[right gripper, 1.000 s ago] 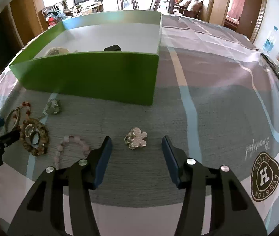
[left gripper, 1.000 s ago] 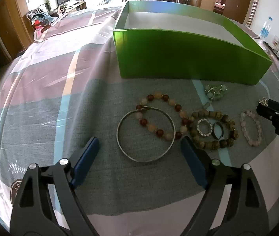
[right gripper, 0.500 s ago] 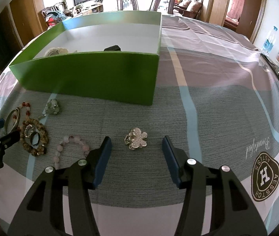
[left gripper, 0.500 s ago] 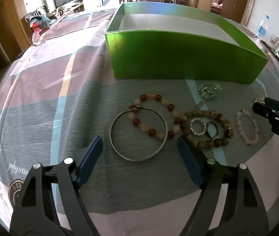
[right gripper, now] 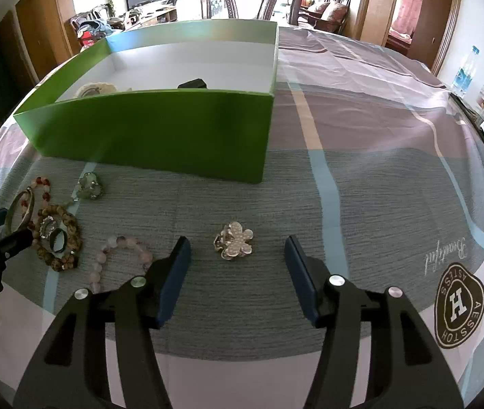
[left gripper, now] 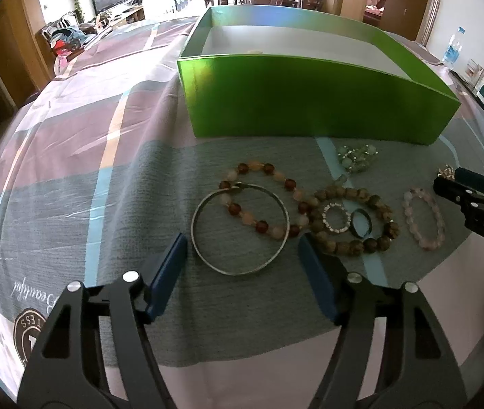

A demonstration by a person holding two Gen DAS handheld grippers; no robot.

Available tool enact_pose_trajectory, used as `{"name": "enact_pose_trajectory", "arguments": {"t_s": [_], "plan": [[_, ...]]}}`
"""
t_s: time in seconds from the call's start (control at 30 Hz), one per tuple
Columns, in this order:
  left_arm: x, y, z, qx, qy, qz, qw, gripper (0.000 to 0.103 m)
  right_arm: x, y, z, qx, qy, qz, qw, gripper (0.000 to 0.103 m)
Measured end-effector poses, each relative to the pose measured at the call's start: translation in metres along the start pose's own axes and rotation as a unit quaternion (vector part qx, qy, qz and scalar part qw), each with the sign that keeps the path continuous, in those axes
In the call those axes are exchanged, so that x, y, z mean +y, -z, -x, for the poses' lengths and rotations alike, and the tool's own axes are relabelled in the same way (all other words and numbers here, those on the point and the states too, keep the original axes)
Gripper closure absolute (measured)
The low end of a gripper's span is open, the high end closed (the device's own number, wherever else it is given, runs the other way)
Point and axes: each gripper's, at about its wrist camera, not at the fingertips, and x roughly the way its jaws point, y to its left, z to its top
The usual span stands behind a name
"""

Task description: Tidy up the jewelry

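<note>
An open green cardboard box [left gripper: 310,102] with a white interior is set upright on the cloth. Before it are laid flat a silver metal bangle [left gripper: 240,228], overlapped by a red-and-cream beaded bracelet [left gripper: 262,204], a brown wooden-bead bracelet [left gripper: 354,225] encircling two small rings [left gripper: 347,220], a pink beaded bracelet [left gripper: 424,218], a pale green bead cluster [left gripper: 356,156] and a flower-shaped clip [right gripper: 234,240].

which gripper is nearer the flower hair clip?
Right. The right gripper has its open jaws on either side of the flower hair clip. The left gripper sits far over by the metal bangle, past the bracelets.
</note>
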Motion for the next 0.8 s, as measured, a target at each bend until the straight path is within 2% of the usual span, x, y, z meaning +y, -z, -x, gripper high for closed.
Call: {"name": "enact_pose_trajectory", "arguments": {"t_s": [0.3, 0.47, 0.8], "plan": [[0.0024, -0.0001, -0.0008, -0.002, -0.003, 0.004, 1.0, 0.034, 0.001, 0.0009, 0.0004, -0.005, 0.003, 0.007, 1.0, 0.046], [0.0032, -0.0014, -0.0019, 0.0, -0.004, 0.006, 1.0, 0.03, 0.0025, 0.0017, 0.0002, -0.003, -0.008, 0.008, 1.0, 0.046], [0.0048, -0.0022, -0.0027, 0.0, -0.004, 0.008, 1.0, 0.03, 0.0031, 0.0029, -0.0017, -0.007, -0.008, 0.007, 1.0, 0.04]]}}
